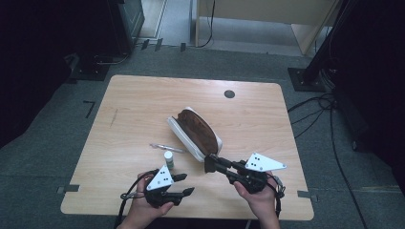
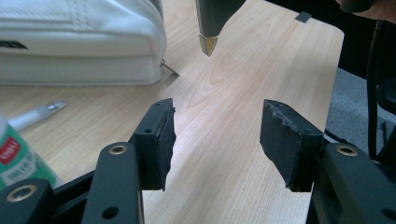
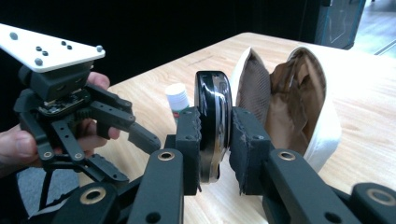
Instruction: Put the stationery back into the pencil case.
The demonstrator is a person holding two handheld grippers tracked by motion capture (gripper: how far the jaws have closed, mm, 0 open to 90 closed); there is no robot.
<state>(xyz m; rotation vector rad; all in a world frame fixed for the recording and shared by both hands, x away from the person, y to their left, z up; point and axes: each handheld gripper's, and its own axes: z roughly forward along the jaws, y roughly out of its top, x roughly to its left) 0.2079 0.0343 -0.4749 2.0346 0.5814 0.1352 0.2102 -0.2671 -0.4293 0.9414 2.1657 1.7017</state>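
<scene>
An open white pouch (image 1: pixel 196 131) with brown lining (image 3: pixel 299 93) lies in the middle of the wooden table (image 1: pixel 138 100). My right gripper (image 1: pixel 209 166) is shut on a glossy black flat case (image 3: pixel 212 93) and holds it on edge just before the pouch's near end. The case's tip (image 2: pixel 208 32) hangs above the tabletop in the left gripper view. My left gripper (image 1: pixel 187 183) stands open with nothing between its pads (image 2: pixel 159 140), near the front edge. A small white-capped bottle (image 1: pixel 168 160) with a green label stands just beyond it. A silver pen (image 1: pixel 167 148) lies next to the pouch (image 2: pixel 79 46).
A round dark cable hole (image 1: pixel 229 94) sits near the table's far edge. Black stands (image 1: pixel 310 71) and cables (image 1: pixel 329 119) are on the grey floor to the right, and dark equipment (image 1: pixel 110 28) stands at the back left.
</scene>
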